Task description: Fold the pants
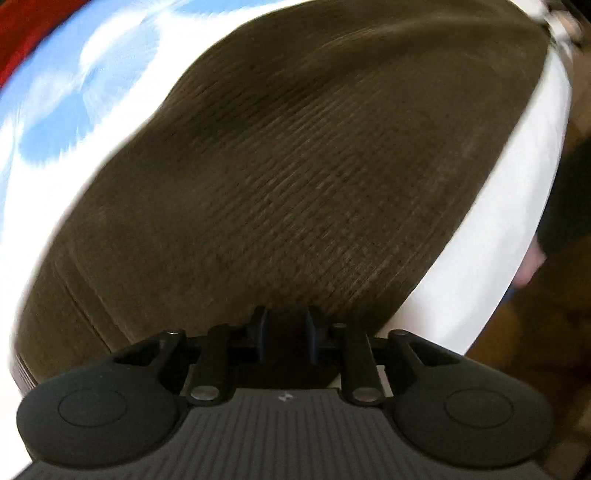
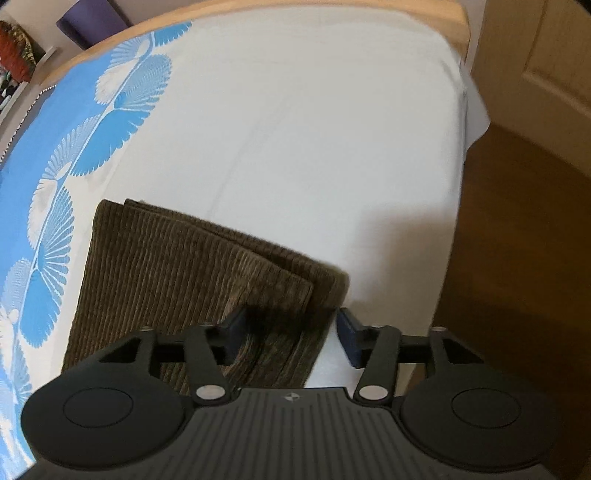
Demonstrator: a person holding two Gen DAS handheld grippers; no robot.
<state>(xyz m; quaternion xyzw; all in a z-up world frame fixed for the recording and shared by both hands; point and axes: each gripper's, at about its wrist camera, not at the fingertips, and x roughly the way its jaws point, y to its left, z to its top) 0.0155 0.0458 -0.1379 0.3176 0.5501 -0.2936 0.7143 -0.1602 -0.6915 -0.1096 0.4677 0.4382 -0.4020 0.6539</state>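
Brown corduroy pants [image 1: 295, 177] lie on a white sheet and fill most of the blurred left wrist view. My left gripper [image 1: 285, 332] has its fingers close together at the near edge of the cloth, with brown fabric between them. In the right wrist view the pants [image 2: 177, 273] lie folded in layers, their stacked ends pointing to the right. My right gripper [image 2: 291, 332] is open just above the near right corner of the folded pants and holds nothing.
The white sheet [image 2: 314, 129] covers a bed with a blue and white patterned cover [image 2: 55, 166] on the left. A wooden bed frame [image 2: 258, 11] runs along the far side. Brown wooden floor [image 2: 517, 240] and a door [image 2: 535, 55] are on the right.
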